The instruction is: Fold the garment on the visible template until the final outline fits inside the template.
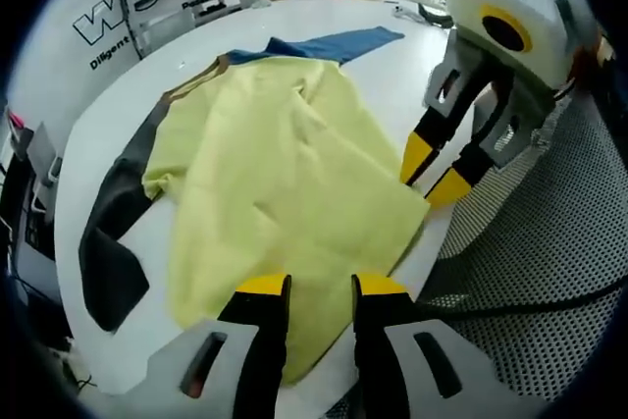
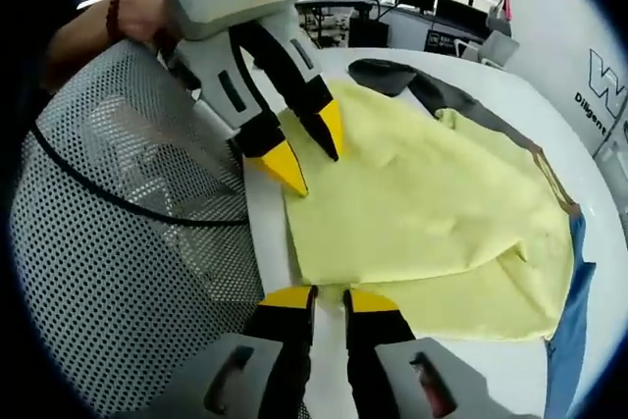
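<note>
**Both sets of jaws at the near hem of the yellow garment**

In the left gripper view, the left gripper [image 1: 321, 287] has its yellow-tipped jaws a narrow gap apart with the near edge of the yellow garment [image 1: 285, 174] lying between them; whether they pinch the cloth I cannot tell. The garment spreads away ahead of the jaws, rumpled, across the white tabletop [image 1: 98, 134]. Left of the jaws a dark grey cloth piece [image 1: 113, 233] sticks out from under it, and far ahead a blue cloth piece [image 1: 343, 43] shows beyond its far edge. Right of the jaws, the right gripper [image 1: 432, 172] points down, its jaws slightly parted at the garment's right corner. A perforated mesh surface [image 1: 549, 242] lies beyond the tabletop's edge, further right.

In the right gripper view, the right gripper [image 2: 329, 297] has its jaws nearly closed at the garment's [image 2: 432, 213] near edge; grip unclear. Ahead and left, the left gripper [image 2: 309, 159], held by a hand [image 2: 137, 12], touches the cloth with jaws apart.
</note>
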Motion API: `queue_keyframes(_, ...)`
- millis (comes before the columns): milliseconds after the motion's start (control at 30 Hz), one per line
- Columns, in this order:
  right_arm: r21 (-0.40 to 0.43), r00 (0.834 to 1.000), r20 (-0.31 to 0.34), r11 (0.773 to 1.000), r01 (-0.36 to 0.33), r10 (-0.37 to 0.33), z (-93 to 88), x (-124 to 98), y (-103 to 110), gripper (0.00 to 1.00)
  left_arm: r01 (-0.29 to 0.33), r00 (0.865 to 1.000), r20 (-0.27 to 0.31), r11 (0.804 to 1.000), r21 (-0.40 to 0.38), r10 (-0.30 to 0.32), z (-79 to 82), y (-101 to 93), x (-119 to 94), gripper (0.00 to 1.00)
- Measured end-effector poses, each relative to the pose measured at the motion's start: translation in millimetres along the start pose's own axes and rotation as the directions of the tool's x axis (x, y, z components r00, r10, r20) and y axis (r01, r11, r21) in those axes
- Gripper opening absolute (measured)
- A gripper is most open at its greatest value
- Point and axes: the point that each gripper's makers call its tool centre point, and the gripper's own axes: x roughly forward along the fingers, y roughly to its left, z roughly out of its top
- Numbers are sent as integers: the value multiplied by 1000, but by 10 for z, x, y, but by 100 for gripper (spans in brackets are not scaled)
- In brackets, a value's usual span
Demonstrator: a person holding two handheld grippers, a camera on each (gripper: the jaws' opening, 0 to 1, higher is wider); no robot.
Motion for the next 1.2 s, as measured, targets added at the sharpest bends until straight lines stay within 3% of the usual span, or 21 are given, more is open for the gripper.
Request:
queue_keyframes(167, 2, 1000, 5, 1000, -22, 22, -18, -12, -19, 0, 11, 1000, 10, 999, -43, -10, -33, -3, 13, 20)
queue_keyframes(467, 26, 999, -25, 999, -46, 46, -244, -209, -109, 0, 9, 1000, 20, 999, -52, -8, -18, -9, 16, 15)
queue_keyframes(767, 97, 997, -78, 995, -11, 19, -631, -484, -364, 0, 4, 1000, 11, 998, -68, -3, -15, 11, 19, 14)
queue_keyframes(833, 71, 990, -141, 997, 15, -5, -761, -587, -441, 0, 2, 1000, 10, 997, -74, -1, -14, 13, 18, 14)
queue_keyframes(900, 86, 991, -131, 996, 12, -1, -780, -607, -464, 0, -1, 1000, 9, 997, -76, 2, -14, 14, 17, 14)
queue_keyframes(933, 152, 992, -126, 988, -3, 22, -812, -626, -439, 0, -1, 1000, 9, 997, -78, 2, -14, 15, 17, 14)
queue_keyframes(967, 164, 992, -121, 986, -7, 27, -825, -639, -445, 0, -2, 1000, 9, 997, -79, 2, -15, 14, 17, 14)
queue_keyframes(1200, 187, 992, -121, 982, -15, 38, -910, -757, -473, 0, -3, 1000, -4, 997, -81, 2, -5, -19, 21, 15)
